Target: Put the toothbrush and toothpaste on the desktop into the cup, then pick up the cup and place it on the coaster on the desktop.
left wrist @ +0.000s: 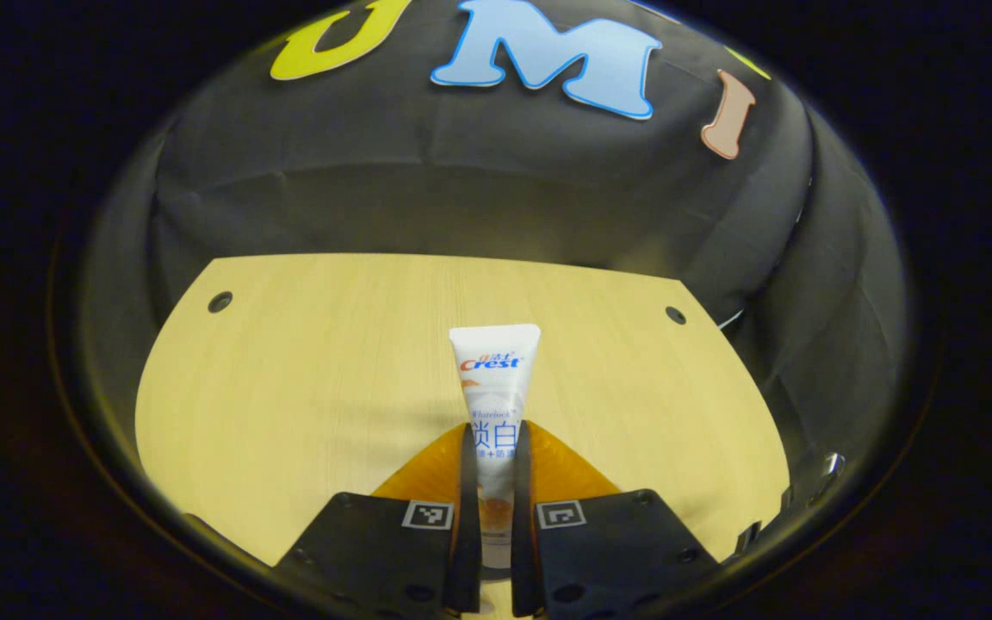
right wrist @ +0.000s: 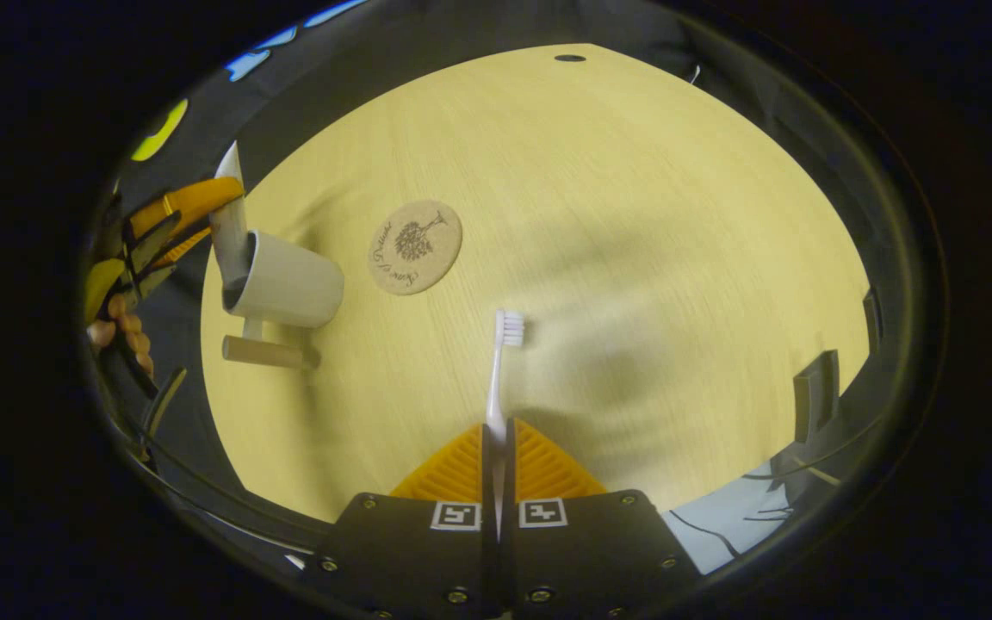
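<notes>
My left gripper (left wrist: pixel 489 469) is closed on the toothpaste (left wrist: pixel 493 379), which stands up in the middle of the left gripper view with its flat end toward the top and the desktop (left wrist: pixel 289 379) behind it. My right gripper (right wrist: pixel 496 448) is closed narrow on the handle of the toothbrush (right wrist: pixel 500 362), its bristles pointing up at the centre of the right gripper view. At the left of that view the cup (right wrist: pixel 285 284) looks tipped by the lens, and the toothpaste seems already partly in its mouth, with the other gripper and a hand beside it; a short cylinder (right wrist: pixel 263 351) is just below the cup, and I cannot tell what it is. The coaster (right wrist: pixel 415 247) lies near the cup, to its right. I think the danger is this: the tube could push the light cup over, or the thin handle could turn between my fingers before it reaches the cup. On the tube I can read "Crest"; the smaller print is not clear. The coaster has a tree drawing and curved writing too small to read.
</notes>
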{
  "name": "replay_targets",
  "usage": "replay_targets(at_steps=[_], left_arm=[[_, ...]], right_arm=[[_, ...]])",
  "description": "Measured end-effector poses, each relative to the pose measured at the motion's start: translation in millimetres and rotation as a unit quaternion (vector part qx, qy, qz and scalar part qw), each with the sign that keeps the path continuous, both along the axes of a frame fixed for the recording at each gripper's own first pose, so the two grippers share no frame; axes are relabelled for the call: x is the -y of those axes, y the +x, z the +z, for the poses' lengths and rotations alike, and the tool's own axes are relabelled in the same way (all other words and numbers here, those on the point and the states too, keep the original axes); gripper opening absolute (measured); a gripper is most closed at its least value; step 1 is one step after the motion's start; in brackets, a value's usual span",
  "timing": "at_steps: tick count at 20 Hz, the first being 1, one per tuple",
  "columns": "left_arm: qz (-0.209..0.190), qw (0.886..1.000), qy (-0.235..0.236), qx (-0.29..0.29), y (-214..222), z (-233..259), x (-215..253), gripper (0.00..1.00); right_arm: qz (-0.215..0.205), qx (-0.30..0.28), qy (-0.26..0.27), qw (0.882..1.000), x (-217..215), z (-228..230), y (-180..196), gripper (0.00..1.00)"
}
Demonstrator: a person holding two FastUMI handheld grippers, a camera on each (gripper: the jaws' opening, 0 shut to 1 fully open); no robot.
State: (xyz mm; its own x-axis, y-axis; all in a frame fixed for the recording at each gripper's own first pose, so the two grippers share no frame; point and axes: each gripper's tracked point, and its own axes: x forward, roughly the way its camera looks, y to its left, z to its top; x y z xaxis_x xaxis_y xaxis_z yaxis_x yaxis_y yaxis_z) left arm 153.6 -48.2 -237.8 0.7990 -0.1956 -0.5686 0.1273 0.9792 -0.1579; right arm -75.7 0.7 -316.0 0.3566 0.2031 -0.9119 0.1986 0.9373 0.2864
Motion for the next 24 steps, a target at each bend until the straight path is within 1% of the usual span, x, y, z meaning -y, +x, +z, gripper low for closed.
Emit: replay_targets(at_steps=[3,5,6,8,10,11,12,15,17,24], left_arm=[[0.002,1.000,0.008,0.024,-5,-2,1,0.20],[0.004,0.999,0.017,0.034,-10,-5,0,0.22],[0.002,0.999,0.022,0.035,-13,-10,1,0.26],[0.002,0.999,0.023,0.037,-20,-14,3,0.31],[0.008,0.999,0.021,0.029,-28,-22,-1,0.33],[0.010,1.000,0.015,0.020,-33,-26,-2,0.50],[0.011,0.999,0.015,0.030,-31,-24,-2,0.55],[0.008,0.999,0.012,0.029,-35,-21,-3,0.58],[0.012,1.000,0.004,0.027,-42,-19,-5,0.58],[0.017,0.999,-0.016,0.026,-78,-9,-19,0.57]], right_arm=[[-0.004,0.004,0.004,1.000,0,3,4,0.02],[-0.005,0.009,0.004,1.000,1,6,7,0.02],[-0.005,0.010,0.004,1.000,1,7,8,0.02],[-0.006,0.014,0.004,1.000,2,11,10,0.02],[-0.006,0.017,0.005,1.000,3,13,11,0.02],[-0.005,0.018,0.006,1.000,2,14,11,0.02],[-0.004,0.020,0.006,1.000,1,15,12,0.02],[-0.002,0.031,0.009,0.999,-1,21,17,0.02],[-0.003,0.040,0.012,0.999,-3,30,23,0.02],[-0.007,0.083,0.021,0.996,-13,60,63,0.02]])
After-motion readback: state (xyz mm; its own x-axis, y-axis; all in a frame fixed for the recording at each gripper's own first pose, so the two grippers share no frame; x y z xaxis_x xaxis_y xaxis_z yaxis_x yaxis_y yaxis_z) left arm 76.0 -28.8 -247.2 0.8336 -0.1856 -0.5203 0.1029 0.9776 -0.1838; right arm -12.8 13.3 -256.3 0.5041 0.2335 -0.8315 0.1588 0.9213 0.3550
